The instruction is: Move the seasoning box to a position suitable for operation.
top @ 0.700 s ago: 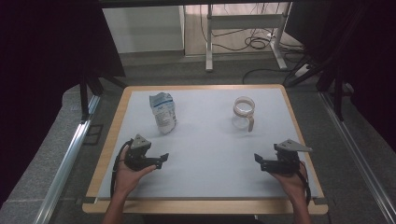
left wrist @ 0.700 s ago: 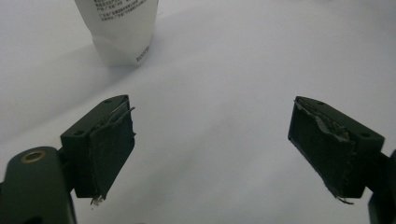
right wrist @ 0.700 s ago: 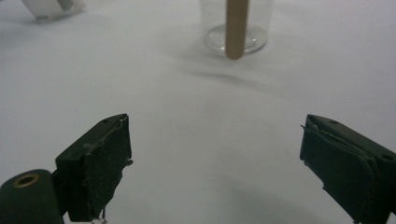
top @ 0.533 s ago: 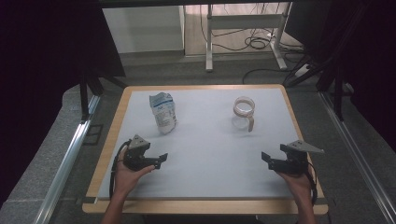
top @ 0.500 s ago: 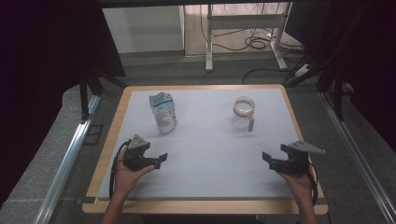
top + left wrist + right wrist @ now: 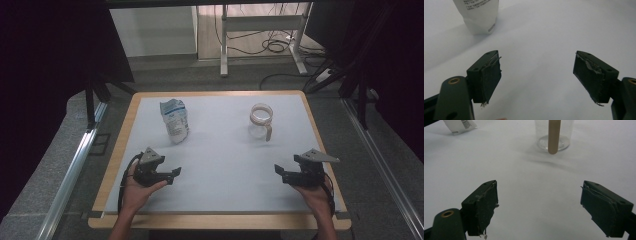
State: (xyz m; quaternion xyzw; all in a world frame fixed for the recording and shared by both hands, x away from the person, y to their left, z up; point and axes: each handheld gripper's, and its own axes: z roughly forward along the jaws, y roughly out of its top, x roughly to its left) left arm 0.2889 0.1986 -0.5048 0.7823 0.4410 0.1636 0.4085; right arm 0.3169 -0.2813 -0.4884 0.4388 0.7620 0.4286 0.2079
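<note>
Both grippers rest low at the near edge of the white-topped wooden table [image 6: 220, 200], jaws spread wide and empty. The left gripper [image 6: 172, 173] points toward the upright white-and-blue paper pouch [image 6: 174, 120], which stands ahead of it and slightly to its left, well apart. The right gripper [image 6: 278, 171] faces the clear glass jar with a tan vertical handle [image 6: 261, 121], standing upright ahead, well apart. Each hand is nearer its own object; neither is touched.

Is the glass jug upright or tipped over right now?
Upright. The glass jug stands on its base on the table, rim facing up, handle hanging down its near side.
</note>
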